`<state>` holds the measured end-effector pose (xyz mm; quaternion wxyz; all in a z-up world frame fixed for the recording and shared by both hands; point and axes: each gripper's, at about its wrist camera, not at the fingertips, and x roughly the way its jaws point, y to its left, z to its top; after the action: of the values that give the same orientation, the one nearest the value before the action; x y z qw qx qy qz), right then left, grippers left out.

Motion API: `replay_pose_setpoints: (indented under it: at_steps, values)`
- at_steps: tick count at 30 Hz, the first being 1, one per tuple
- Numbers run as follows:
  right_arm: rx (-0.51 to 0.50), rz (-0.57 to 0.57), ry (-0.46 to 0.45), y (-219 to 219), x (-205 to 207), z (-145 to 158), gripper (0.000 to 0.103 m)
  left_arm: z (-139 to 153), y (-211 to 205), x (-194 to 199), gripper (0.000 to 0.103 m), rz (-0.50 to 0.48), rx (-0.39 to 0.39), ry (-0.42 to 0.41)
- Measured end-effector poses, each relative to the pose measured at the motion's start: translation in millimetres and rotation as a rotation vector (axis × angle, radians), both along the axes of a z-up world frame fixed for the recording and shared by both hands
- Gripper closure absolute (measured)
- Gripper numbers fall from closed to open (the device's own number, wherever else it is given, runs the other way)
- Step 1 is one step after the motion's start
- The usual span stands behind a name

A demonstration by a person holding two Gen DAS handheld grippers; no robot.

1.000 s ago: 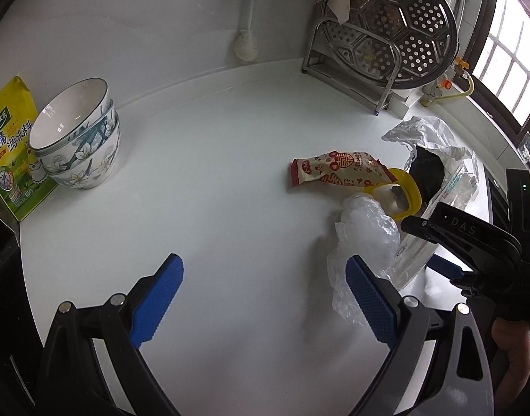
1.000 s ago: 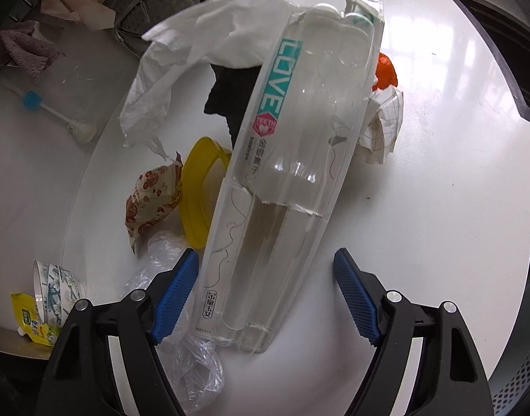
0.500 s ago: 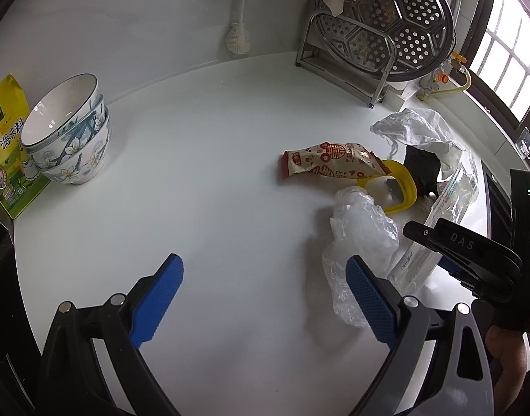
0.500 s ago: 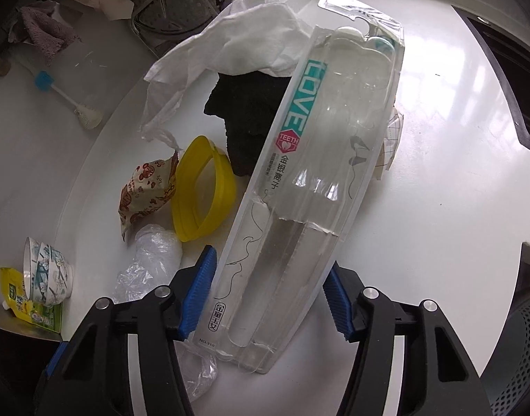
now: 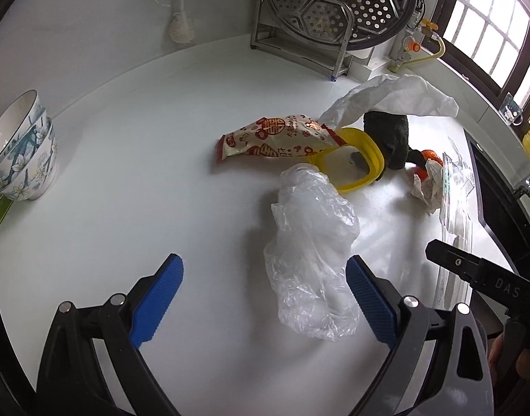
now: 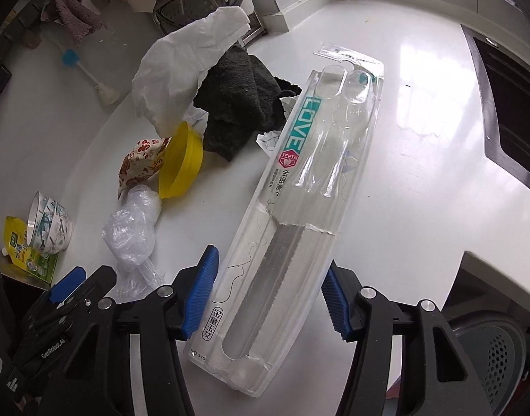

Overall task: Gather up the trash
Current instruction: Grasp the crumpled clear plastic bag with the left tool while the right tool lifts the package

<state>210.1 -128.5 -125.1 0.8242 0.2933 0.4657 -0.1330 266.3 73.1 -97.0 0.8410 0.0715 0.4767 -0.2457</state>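
Note:
My right gripper is shut on a long clear toothbrush package and holds its near end, tilted above the white counter. The package also shows in the left wrist view. My left gripper is open and empty, with a crumpled clear plastic bag lying between its fingers. Beyond it lie a red-and-cream snack wrapper, a yellow lid, a black cloth, a white plastic sheet and crumpled paper.
Stacked floral bowls stand at the counter's left beside a yellow-green packet. A metal steamer rack stands at the back. A black cooktop is set in at the right. A grey perforated bin sits below the counter edge.
My right gripper has closed on the toothbrush package and lifted it off the trash pile. My left gripper has moved nearer to the clear plastic bag and stays open.

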Motion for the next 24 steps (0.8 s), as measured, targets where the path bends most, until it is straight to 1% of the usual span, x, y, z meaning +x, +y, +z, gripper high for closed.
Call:
replay_pose_setpoints:
  at_steps: [4, 7, 12, 14, 16, 17, 18, 19, 21, 24]
  values:
    - [-0.024, 0.023, -0.027, -0.7, -19.7, 9.1, 0.047, -5.4, -16.4, 3.3, 0.010, -0.024, 0.011, -0.009]
    - [-0.015, 0.021, -0.044, -3.9, -26.9, 13.8, 0.050, -10.0, -29.2, 7.5, 0.010, -0.036, 0.025, -0.017]
    - [-0.034, 0.032, -0.047, -5.2, -39.7, 15.7, 0.051, -21.3, -48.4, 14.9, 0.011, -0.040, 0.045, -0.017]
    - [-0.029, 0.030, -0.042, -4.8, -41.8, 13.4, 0.052, -26.2, -53.2, 15.1, 0.019, -0.041, 0.051, -0.013]
    - [-0.034, 0.028, -0.039, -4.3, -43.4, 12.4, 0.052, -30.2, -57.0, 13.5, 0.045, -0.052, 0.063, 0.000]
    - [-0.034, 0.027, -0.040, -4.2, -44.7, 12.7, 0.052, -31.6, -58.4, 11.9, 0.049, -0.058, 0.072, 0.005]
    - [-0.034, 0.026, -0.043, -4.5, -46.7, 13.2, 0.052, -30.8, -59.0, 9.4, 0.054, -0.060, 0.084, -0.010]
    - [-0.036, 0.025, -0.045, -4.6, -48.4, 14.0, 0.052, -30.0, -59.0, 7.3, 0.063, -0.069, 0.080, -0.010]
    - [-0.042, 0.020, -0.051, -5.5, -51.8, 16.8, 0.052, -28.1, -57.6, 3.7, 0.072, -0.077, 0.072, -0.002]
    - [-0.042, 0.016, -0.064, -7.9, -56.8, 22.6, 0.052, -23.0, -53.8, -1.7, 0.076, -0.079, 0.062, -0.009]
